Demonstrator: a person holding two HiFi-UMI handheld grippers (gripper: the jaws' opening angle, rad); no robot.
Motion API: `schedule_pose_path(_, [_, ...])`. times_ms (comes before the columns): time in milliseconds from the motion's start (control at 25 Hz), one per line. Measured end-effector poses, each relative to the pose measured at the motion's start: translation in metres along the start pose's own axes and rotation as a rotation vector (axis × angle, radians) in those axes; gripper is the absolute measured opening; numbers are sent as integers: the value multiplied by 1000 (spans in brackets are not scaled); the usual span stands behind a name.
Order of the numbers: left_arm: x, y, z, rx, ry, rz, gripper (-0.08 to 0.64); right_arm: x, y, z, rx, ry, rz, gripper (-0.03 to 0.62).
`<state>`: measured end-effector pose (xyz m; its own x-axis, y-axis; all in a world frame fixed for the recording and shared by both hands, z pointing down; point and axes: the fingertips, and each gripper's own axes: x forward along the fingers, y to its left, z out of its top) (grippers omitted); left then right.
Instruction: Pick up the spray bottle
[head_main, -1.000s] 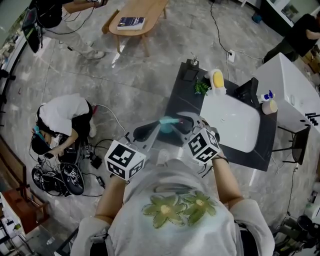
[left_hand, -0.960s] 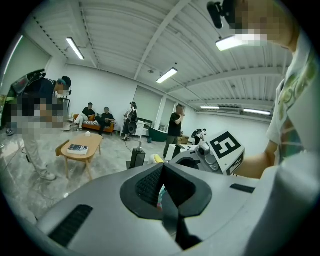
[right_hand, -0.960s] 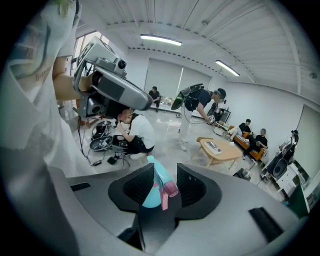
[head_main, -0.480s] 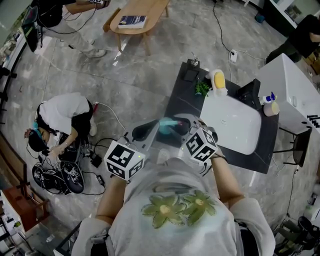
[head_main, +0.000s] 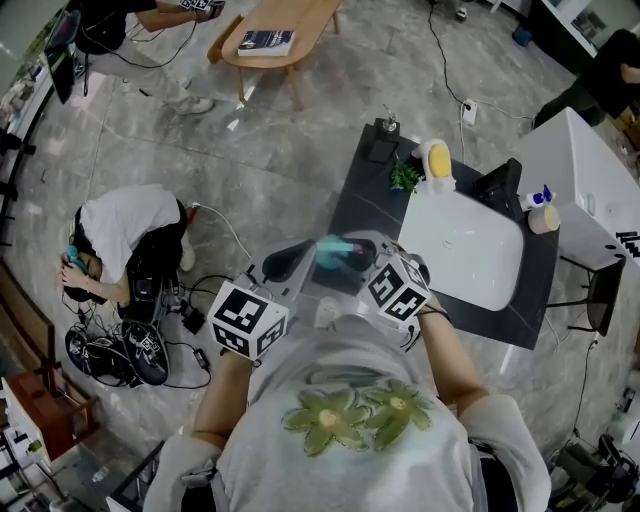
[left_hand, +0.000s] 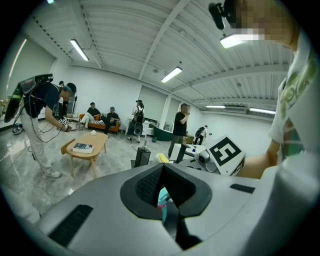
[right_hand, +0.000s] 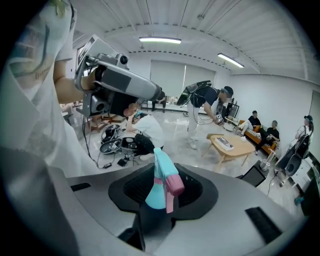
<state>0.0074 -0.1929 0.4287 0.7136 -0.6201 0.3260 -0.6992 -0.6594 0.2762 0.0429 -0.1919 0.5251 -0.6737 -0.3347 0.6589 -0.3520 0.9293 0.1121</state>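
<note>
Head view: the teal-headed spray bottle (head_main: 334, 248) is held off the table (head_main: 350, 200), between the left hand-held gripper (head_main: 288, 262) and the right hand-held gripper (head_main: 362, 252). Left gripper view: the jaw tips meet, and a teal sliver shows behind them. Right gripper view: the jaws clamp the bottle, its long axis running along them, head outward, pink trigger (right_hand: 175, 186) facing right.

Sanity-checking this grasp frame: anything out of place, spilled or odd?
Nothing spilled or damaged. The teal spray bottle with a pink trigger is clamped in the right tongs, head poking out, apparently at a slight lean. Only clutter: black cables and gear on the grey marble floor.
</note>
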Motion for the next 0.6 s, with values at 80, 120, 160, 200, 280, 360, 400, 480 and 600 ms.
schedule_pose_path(80, [1,-1,0,0,2,-1,9,2,1,-1,7,0,1,118])
schedule_pose_path(120, [1,-1,0,0,3,-2,9,2,1,-2,11,-2,1,118])
schedule_pose_path(160, [1,-1,-1,-1,4,-2,9,3,2,-2,15,-4,3,118])
schedule_pose_path(200, [2,-1,-1,-1,6,-3,9,3,2,-2,20,-6,4,118])
schedule_pose_path(280, [3,-1,-2,0,10,-5,9,4,2,-3,26,-11,8,117])
schedule_pose_path(360, [3,-1,-2,2,13,-6,9,4,2,-2,33,-17,11,117])
schedule_pose_path(400, [3,-1,-2,2,14,-6,9,4,2,-2,38,-19,14,114])
schedule_pose_path(480, [2,0,-2,0,18,-7,9,5,3,-1,48,-19,18,109])
schedule_pose_path(600, [2,0,-3,-3,21,-7,9,6,3,-1,47,-13,16,109])
